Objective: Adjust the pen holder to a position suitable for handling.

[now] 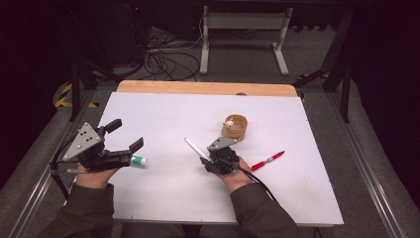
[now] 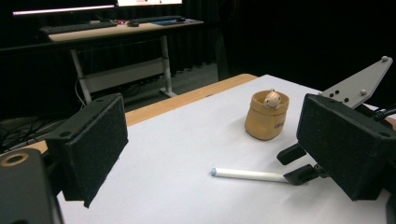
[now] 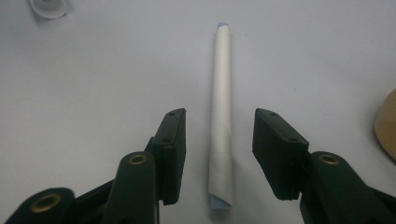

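A white pen [image 1: 195,148] lies on the white table sheet [image 1: 163,198], pointing away to the left. My right gripper [image 1: 205,157] is low over the pen's near end. In the right gripper view the pen [image 3: 220,116] runs between the two jaws of this gripper [image 3: 219,114], with a gap on each side, so it is open. My left gripper [image 1: 125,135] rests at the left with its jaws wide open and nothing between them [image 2: 219,140]. The left gripper view also takes in the pen [image 2: 247,174] and the right gripper [image 2: 296,164].
A tan pouch [image 1: 234,127] with a small pale figure in it stands just beyond the right gripper. A red pen [image 1: 267,160] lies to its right. A small white tube with a green end [image 1: 139,160] lies by the left gripper. A table frame and cables sit beyond the far edge.
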The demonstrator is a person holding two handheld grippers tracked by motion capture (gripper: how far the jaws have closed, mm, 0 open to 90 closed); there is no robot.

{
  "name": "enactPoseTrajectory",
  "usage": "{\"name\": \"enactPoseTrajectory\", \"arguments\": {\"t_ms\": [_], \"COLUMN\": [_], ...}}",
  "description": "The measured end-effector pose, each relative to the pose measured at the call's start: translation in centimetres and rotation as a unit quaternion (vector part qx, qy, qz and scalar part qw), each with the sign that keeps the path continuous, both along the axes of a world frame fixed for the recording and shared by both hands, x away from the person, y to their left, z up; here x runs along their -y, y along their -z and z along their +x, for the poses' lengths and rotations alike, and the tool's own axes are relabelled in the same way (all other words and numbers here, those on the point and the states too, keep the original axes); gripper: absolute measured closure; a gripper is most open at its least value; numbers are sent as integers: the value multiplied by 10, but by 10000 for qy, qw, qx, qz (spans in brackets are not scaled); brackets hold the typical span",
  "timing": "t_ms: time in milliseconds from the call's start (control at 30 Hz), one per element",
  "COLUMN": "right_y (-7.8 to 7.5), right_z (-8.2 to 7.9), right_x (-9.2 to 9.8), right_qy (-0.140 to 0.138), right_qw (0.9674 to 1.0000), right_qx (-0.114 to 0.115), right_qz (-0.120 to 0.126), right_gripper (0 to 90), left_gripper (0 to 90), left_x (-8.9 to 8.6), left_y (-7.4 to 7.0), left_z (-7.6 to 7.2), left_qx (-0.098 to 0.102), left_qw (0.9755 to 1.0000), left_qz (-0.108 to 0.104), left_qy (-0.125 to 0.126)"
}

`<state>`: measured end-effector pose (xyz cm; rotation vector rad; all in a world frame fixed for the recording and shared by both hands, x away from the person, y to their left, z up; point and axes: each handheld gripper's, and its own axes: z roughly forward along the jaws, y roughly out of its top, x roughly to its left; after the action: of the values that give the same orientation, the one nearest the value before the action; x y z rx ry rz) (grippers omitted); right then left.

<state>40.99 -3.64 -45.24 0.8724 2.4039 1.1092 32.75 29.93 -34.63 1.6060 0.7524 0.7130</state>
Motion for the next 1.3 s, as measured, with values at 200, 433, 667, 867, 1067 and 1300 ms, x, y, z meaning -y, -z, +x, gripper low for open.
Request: {"name": "enactPoseTrajectory", "arguments": {"t_ms": [200,433,667,867,1067,1300], "right_y": [3,9,12,12,12,12], "right_z": [1,3,5,4,4,4], "right_x": [-2,-3,-3,-3,-2,-2], "right_qy": [14,85,107,163,159,189], "right_qw": [10000,9998,9996,9994,9993,9993], "right_qx": [-50,-124,-228,-267,-314,-309], "right_qz": [-31,-141,-148,-118,-120,-121], "right_gripper": [551,556,563,596,628,672], "left_gripper": [97,99,100,102,103,105], "left_x": [0,0,0,1,1,5], "left_y": [1,1,1,2,3,4], "left_z": [1,1,1,2,2,2], "left_qx": [-2,-7,-23,-39,-68,-69], "left_qw": [10000,10000,10000,10000,10000,10000], "left_qz": [9,0,-1,29,20,18], "left_qy": [13,7,12,15,17,45]}}
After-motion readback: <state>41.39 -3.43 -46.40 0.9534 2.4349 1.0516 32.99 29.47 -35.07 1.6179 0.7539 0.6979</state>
